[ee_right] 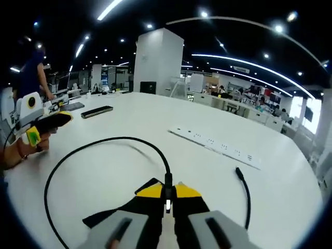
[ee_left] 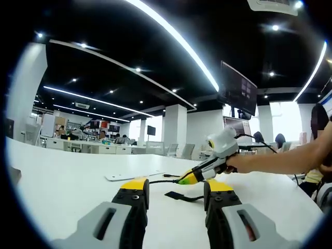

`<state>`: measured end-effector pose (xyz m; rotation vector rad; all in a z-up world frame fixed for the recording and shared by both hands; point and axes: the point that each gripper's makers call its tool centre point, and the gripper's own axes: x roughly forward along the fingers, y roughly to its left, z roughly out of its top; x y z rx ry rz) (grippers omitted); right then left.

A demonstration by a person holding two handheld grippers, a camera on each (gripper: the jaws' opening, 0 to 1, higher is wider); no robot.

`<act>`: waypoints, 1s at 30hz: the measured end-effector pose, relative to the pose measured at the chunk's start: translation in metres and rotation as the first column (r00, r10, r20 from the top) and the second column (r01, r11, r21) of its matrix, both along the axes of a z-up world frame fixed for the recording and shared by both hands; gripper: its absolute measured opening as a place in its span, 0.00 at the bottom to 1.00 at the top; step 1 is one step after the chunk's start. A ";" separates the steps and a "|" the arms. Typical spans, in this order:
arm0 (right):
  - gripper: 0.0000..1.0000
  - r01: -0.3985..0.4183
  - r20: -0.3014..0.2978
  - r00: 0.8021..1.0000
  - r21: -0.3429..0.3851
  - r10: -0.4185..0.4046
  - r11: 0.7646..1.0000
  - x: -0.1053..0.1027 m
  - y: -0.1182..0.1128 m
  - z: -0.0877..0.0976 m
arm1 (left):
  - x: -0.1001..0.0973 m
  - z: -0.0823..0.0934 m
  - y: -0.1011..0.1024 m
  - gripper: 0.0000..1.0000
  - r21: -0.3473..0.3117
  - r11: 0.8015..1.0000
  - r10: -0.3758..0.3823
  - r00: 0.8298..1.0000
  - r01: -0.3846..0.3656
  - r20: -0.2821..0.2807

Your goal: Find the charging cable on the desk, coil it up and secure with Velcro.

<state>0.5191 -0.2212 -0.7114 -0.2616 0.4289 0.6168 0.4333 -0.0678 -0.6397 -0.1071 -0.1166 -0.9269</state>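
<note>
The right claw (ee_right: pixel 167 197) is clenched on the charging cable (ee_right: pixel 93 148) close to 1 of its ends, the black cord pinched between the yellow-tipped jaws. From there the cable rises and sweeps in a wide open arc to the left across the white desk (ee_right: pixel 155 124), then bends back toward the bottom of the right gripper view. A 2nd stretch with a plug end (ee_right: pixel 239 171) lies just to the right of the jaws, and a flat black strip, probably the Velcro, peeks out beneath them.

The left claw (ee_left: pixel 174 189) hangs released above the desk, nothing between its jaws.

By my reading the coiling has only begun: 1 end is secured and the cord is loose. The next move likely calls for the left claw to gather the slack arc into loops while the right keeps the end fixed.

Farther out on the desk lie a white power strip (ee_right: pixel 215 145) and a dark phone (ee_right: pixel 96 111). Beyond is an open-plan office with white pillars, ceiling light strips, a hanging monitor (ee_left: pixel 237 91) and seated people.
</note>
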 end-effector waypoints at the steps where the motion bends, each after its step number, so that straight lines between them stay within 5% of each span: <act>1: 0.08 0.003 -0.001 1.000 0.002 -0.003 1.000 -0.002 -0.001 0.000 | 0.000 0.000 0.000 0.43 -0.002 1.000 0.000 1.000 0.000 0.001; 30: 0.08 0.107 -0.014 0.994 0.051 -0.106 0.993 -0.047 -0.042 -0.009 | -0.001 -0.004 0.000 0.42 0.012 1.000 0.006 1.000 -0.006 0.001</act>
